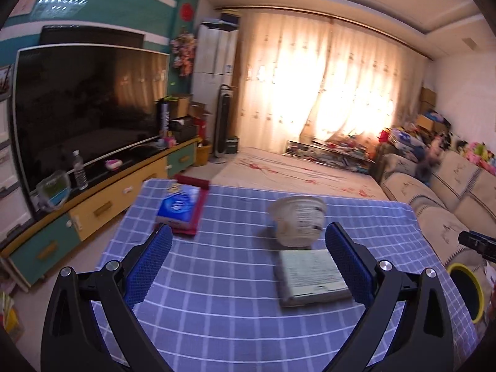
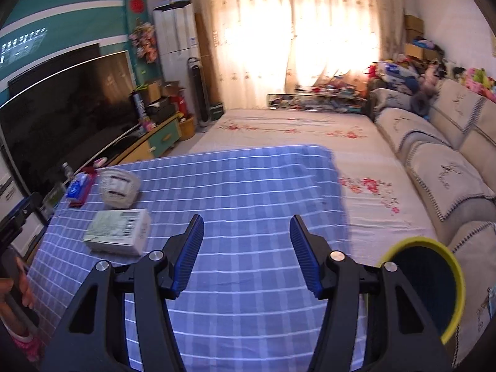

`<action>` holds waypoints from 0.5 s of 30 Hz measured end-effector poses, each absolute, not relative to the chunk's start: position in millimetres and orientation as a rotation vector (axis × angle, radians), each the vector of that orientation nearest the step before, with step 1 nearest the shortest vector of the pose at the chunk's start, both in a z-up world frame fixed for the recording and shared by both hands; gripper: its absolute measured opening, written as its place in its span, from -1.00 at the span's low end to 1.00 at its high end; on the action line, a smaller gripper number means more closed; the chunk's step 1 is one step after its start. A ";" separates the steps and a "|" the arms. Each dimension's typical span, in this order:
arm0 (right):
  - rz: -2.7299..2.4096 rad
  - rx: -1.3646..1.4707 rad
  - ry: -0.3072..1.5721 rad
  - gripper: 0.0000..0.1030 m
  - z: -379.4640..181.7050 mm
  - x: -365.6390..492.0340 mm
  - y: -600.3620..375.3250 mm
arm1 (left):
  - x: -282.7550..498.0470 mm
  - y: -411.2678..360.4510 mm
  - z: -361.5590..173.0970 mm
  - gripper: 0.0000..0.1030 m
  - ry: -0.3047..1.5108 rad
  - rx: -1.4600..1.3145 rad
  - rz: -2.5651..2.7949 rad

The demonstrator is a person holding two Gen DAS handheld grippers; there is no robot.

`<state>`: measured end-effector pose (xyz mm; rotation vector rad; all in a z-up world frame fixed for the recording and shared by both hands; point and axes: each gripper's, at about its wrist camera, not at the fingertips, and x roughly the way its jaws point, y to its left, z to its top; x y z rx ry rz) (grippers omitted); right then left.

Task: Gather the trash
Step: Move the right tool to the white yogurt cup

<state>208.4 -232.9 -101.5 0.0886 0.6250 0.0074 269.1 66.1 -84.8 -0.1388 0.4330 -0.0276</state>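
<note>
blue checked cloth point(image 1: 217, 294) covers the table where the trash lies: a pale paper cup point(image 1: 297, 221) tipped on its side and, just in front of it and nearly touching, a flat greenish carton point(image 1: 313, 277). further left sits a blue tissue pack point(image 1: 179, 207) on a red book point(image 1: 198, 214), probably not trash. the yellow-rimmed bin point(image 2: 424, 285) stands off the table's right edge, beside the sofa point(image 2: 449, 167).

the left gripper point(image 1: 248, 245) hangs over the cloth with its jaws spread wide and nothing between the pads; the carton lies close to the inner face of the right-hand finger. the right gripper point(image 2: 246, 248) is about half open and empty, over bare cloth, well apart from both pieces of trash and near the bin.

the main risk is the cup. lying on its side, it will likely roll if a finger nudges it, and a push from the carton would do the same, sending it toward the far edge. the carton is flat and low, so a shallow approach may slide it rather than lift it, or pinch the cloth and drag everything. both views are smeared, so whether the cup holds anything cannot be told; leftovers could spill. a drop released short of the bin would land on the floor.
</note>
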 end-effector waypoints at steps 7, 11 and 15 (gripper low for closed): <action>0.193 0.084 0.678 0.07 -104.1 254.5 -149.9 | 270.5 106.8 -95.2 0.89 0.421 -0.197 0.037; 0.285 0.107 0.717 0.24 -111.1 283.2 -112.0 | 264.8 119.2 -94.6 0.89 0.413 -0.241 0.058; 0.326 0.103 0.777 0.37 -119.4 315.5 -83.3 | 264.2 120.2 -96.6 0.89 0.424 -0.257 0.065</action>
